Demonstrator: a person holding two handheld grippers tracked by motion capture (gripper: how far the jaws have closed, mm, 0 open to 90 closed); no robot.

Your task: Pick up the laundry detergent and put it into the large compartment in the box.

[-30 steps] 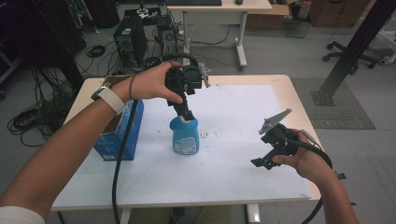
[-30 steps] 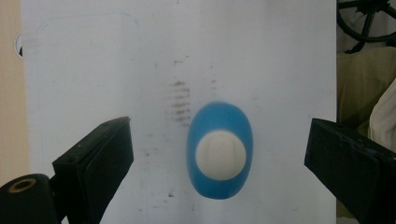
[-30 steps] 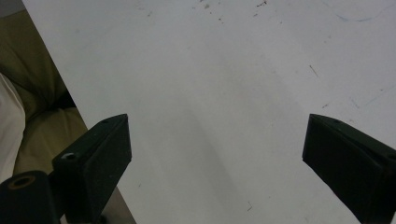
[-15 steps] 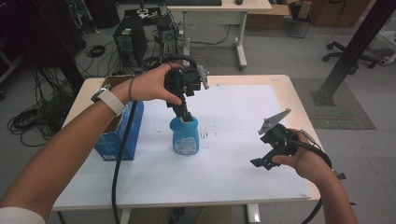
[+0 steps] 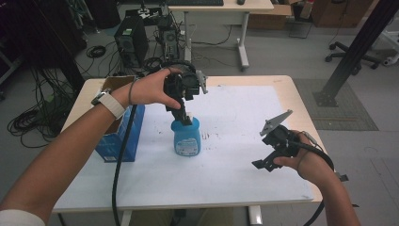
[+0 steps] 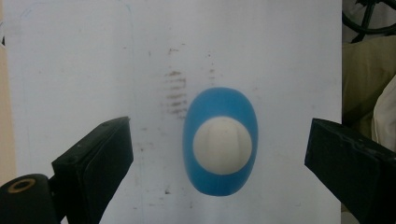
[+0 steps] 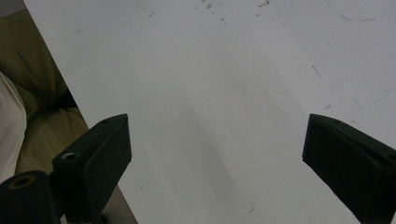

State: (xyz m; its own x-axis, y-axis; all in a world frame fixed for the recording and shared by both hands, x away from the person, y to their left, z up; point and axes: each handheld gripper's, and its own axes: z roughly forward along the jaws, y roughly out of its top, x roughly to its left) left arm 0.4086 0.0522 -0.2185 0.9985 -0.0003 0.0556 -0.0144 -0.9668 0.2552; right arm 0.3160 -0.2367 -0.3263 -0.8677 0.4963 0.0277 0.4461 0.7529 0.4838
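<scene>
Left tool [image 5: 184,117] hangs straight above the squat blue plastic bottle w/ a rounded white cap [image 5: 186,136], which stands upright near the middle of the white paper-covered worktop [image 5: 244,141]. In the left gripper view the jaws are spread wide w/ the white cap [image 6: 222,145] centred in the gap and neither jaw touching it, so this looks like lining up for a top-down grab on the cap or neck; pointing the tool vertically makes sense b/c the cap is the narrowest part to pinch. Whether the jaw tips sit level w/ the cap or above it I can't tell. Right tool [image 5: 269,153] is held well apart, over the worktop's right side near the front edge, jaws also spread w/ nothing btwn them [image 7: 217,154], prob. parked out of the way so it doesn't crowd the bottle. An open blue cardboard box [image 5: 120,132] sits at the worktop's left edge, near the bottle but not touching.
</scene>
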